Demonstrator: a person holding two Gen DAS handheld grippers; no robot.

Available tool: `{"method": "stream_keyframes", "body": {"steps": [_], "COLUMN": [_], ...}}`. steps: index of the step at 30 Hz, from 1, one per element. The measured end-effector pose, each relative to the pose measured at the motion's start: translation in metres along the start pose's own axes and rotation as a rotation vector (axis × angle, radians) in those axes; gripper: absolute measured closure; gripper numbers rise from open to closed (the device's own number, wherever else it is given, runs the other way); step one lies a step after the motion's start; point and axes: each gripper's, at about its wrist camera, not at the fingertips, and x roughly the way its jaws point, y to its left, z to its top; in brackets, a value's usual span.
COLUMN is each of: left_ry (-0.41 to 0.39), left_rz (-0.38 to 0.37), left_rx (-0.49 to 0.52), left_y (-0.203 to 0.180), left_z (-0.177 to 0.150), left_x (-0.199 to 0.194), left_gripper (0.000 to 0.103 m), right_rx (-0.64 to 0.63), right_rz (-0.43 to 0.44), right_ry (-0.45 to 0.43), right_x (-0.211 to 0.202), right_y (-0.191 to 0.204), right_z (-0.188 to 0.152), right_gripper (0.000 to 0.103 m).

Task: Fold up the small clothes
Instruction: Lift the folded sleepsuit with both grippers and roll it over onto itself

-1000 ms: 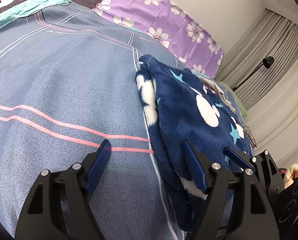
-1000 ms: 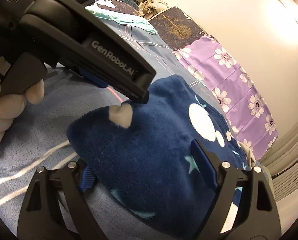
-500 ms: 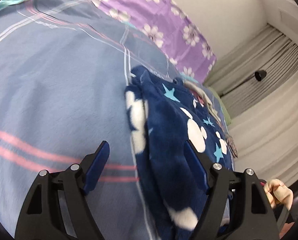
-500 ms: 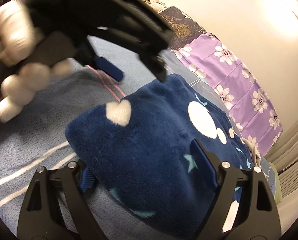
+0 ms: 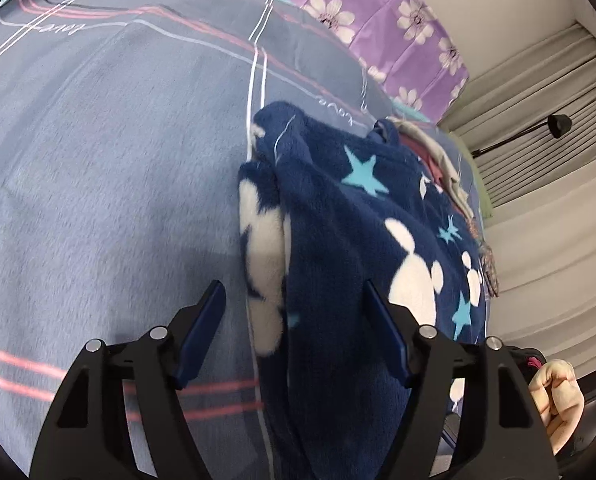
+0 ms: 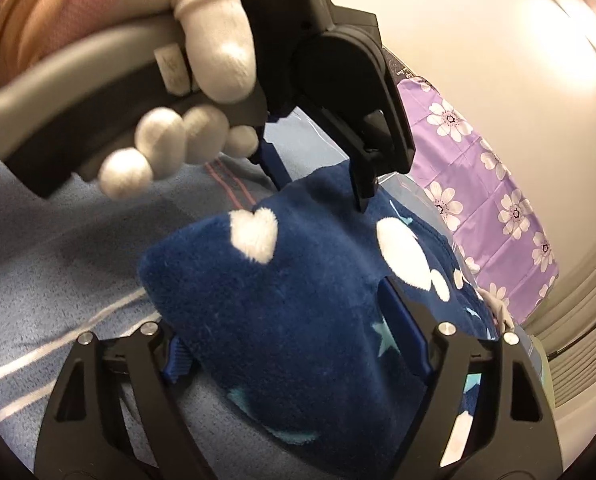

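While a grey-blue bedspread [image 5: 98, 184] with pink and white stripes fills the left of the left wrist view, a folded navy fleece garment [image 5: 349, 232], plush and printed with white mouse-head shapes and teal stars, lies on it to the right. The left gripper [image 5: 294, 332] hangs with its jaws apart over the garment's left folded edge; whether they touch it cannot be told. Beyond the garment lie other small clothes [image 5: 437, 160], then a purple flowered sheet [image 5: 397, 20] and grey curtains [image 5: 537, 92]. From the right wrist view, a white-gloved hand [image 6: 194, 92] grips the left tool's handle at upper left. The right gripper [image 6: 298, 344] stands open, its blue pads flanking the garment's rounded near corner.
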Motion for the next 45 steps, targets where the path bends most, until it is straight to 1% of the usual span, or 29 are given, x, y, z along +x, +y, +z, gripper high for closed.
{"method": "stream_keyframes", "body": {"steps": [3, 5, 6, 7, 8, 9, 10, 13, 15, 17, 19, 21, 24, 28, 32, 35, 37, 41, 45], "left_ry": [0.008, -0.003, -0.023, -0.041, -0.051, -0.055, -0.07, -0.122, -0.154, -0.19, -0.214, -0.227, -0.225, -0.205, -0.145, -0.085, -0.043, 0.039, 0.123], "left_rz": [0.002, -0.015, -0.023, -0.03, -0.051, -0.077, -0.087, -0.085, -0.072, -0.065, -0.064, -0.07, -0.064, -0.041, -0.01, -0.001, -0.004, 0.005, 0.014], "left_rx": [-0.009, -0.021, -0.011, -0.001, 0.0, -0.027, -0.041, -0.008, 0.037, 0.108, 0.157, 0.19, 0.248, 0.349, 0.449, 0.485, 0.504, 0.545, 0.593], "left_y": [0.003, 0.005, 0.006, 0.006, 0.006, 0.009, 0.008, -0.006, -0.026, -0.054, -0.077, -0.104, -0.142, -0.202, -0.27, -0.306, -0.325, -0.356, -0.373], "left_z": [0.005, 0.012, 0.016, 0.018, 0.02, 0.02, 0.02, 0.022, 0.026, 0.03, 0.032, 0.035, 0.039, 0.038, 0.028, 0.017, 0.008, -0.007, -0.027], "left_x": [0.005, 0.013, 0.016, 0.018, 0.022, 0.024, 0.023, 0.01, -0.002, -0.015, -0.024, -0.027, -0.022, -0.003, 0.038, 0.079, 0.106, 0.154, 0.196], "left_gripper": [0.031, 0.031, 0.033, 0.05, 0.061, 0.067, 0.073, 0.077, 0.077, 0.077, 0.078, 0.078, 0.078, 0.078, 0.078, 0.078, 0.078, 0.078, 0.076], "right_rx": [-0.009, -0.013, -0.012, -0.01, -0.006, 0.006, 0.031, 0.167, 0.271, 0.345, 0.398, 0.459, 0.574, 0.71, 0.893, 1.05, 1.164, 1.326, 1.434], "right_rz": [0.009, 0.011, 0.012, 0.016, 0.015, 0.012, 0.027, 0.109, 0.152, 0.162, 0.161, 0.172, 0.191, 0.189, 0.22, 0.266, 0.307, 0.346, 0.382], "right_ry": [0.003, 0.005, 0.005, 0.01, 0.016, 0.019, 0.014, -0.025, -0.051, -0.088, -0.129, -0.153, -0.184, -0.216, -0.225, -0.22, -0.212, -0.202, -0.163], "right_x": [0.002, 0.004, 0.005, 0.007, 0.01, 0.011, 0.01, 0.0, -0.008, -0.021, -0.035, -0.046, -0.061, -0.077, -0.087, -0.087, -0.086, -0.088, -0.086], "right_y": [0.002, 0.004, 0.004, 0.004, 0.003, 0.0, -0.006, -0.036, -0.058, -0.077, -0.095, -0.114, -0.147, -0.188, -0.235, -0.263, -0.278, -0.294, -0.296], "right_z": [0.0, 0.0, 0.001, 0.002, 0.002, 0.002, 0.002, 0.002, 0.003, 0.004, 0.004, 0.001, -0.012, -0.038, -0.085, -0.131, -0.165, -0.22, -0.265], "right_gripper": [0.026, 0.028, 0.033, 0.045, 0.052, 0.061, 0.068, 0.074, 0.075, 0.075, 0.076, 0.077, 0.077, 0.078, 0.079, 0.08, 0.08, 0.081, 0.081]}}
